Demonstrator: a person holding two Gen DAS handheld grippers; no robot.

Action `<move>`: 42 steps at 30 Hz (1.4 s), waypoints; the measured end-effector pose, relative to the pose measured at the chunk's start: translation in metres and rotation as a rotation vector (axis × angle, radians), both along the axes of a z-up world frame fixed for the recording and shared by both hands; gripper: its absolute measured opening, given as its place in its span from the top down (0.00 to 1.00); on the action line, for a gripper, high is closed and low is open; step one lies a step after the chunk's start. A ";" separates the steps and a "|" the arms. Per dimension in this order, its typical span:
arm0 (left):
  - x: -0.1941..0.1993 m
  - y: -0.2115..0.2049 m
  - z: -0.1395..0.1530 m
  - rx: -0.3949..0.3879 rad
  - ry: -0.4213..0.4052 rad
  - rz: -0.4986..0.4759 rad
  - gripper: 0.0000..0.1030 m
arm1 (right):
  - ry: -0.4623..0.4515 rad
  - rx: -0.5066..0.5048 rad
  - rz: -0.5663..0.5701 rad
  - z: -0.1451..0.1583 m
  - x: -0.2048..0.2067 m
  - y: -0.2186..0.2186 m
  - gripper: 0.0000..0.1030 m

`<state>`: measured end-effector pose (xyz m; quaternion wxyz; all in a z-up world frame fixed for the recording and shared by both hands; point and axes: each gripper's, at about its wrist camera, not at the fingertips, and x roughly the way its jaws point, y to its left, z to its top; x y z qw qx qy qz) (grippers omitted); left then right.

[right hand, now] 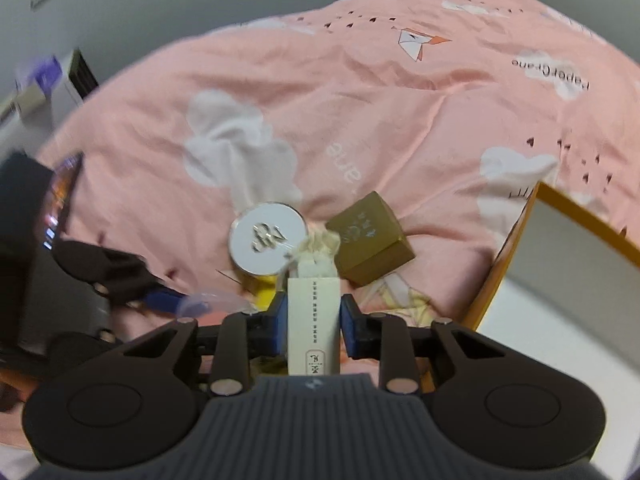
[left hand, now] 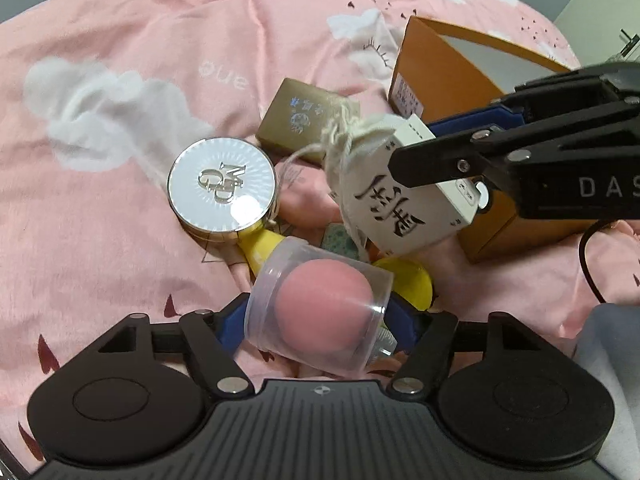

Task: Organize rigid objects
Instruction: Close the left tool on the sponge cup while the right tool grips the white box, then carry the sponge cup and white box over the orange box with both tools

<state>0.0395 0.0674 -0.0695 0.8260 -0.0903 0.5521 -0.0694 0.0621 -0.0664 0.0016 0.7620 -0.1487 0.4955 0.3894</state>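
My left gripper point(left hand: 316, 320) is shut on a clear plastic case holding a pink sponge point(left hand: 320, 312), low over the pink bed. My right gripper point(right hand: 314, 316) is shut on a white box point(right hand: 314, 320) with a cloth drawstring pouch point(right hand: 320, 246) at its far end; the box also shows in the left wrist view point(left hand: 404, 208), held beside the orange box point(left hand: 436, 76). A round silver compact point(left hand: 222, 184) and a gold box point(left hand: 304, 118) lie on the bed beyond both grippers. A yellow object point(left hand: 408, 280) lies partly hidden under the case.
The open orange box point(right hand: 508, 252) with a white inside stands at the right. A small green item point(left hand: 340, 240) lies between the compact and the white box. The pink duvet point(right hand: 360, 120) is rumpled. A grey wall runs behind the bed.
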 end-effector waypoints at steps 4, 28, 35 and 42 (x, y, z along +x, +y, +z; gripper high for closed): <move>-0.006 0.004 0.007 -0.003 -0.042 0.030 0.24 | -0.016 0.020 -0.040 0.003 -0.004 -0.005 0.74; 0.038 -0.060 0.128 -0.109 -0.491 0.023 0.26 | -0.365 0.159 -0.353 0.128 0.002 -0.104 0.74; 0.097 -0.110 0.104 -0.135 -0.416 -0.086 0.26 | -0.335 0.035 -0.519 0.107 0.037 -0.157 0.74; 0.130 -0.148 0.069 -0.018 -0.372 -0.163 0.26 | -0.226 -0.050 -0.607 0.060 0.075 -0.184 0.74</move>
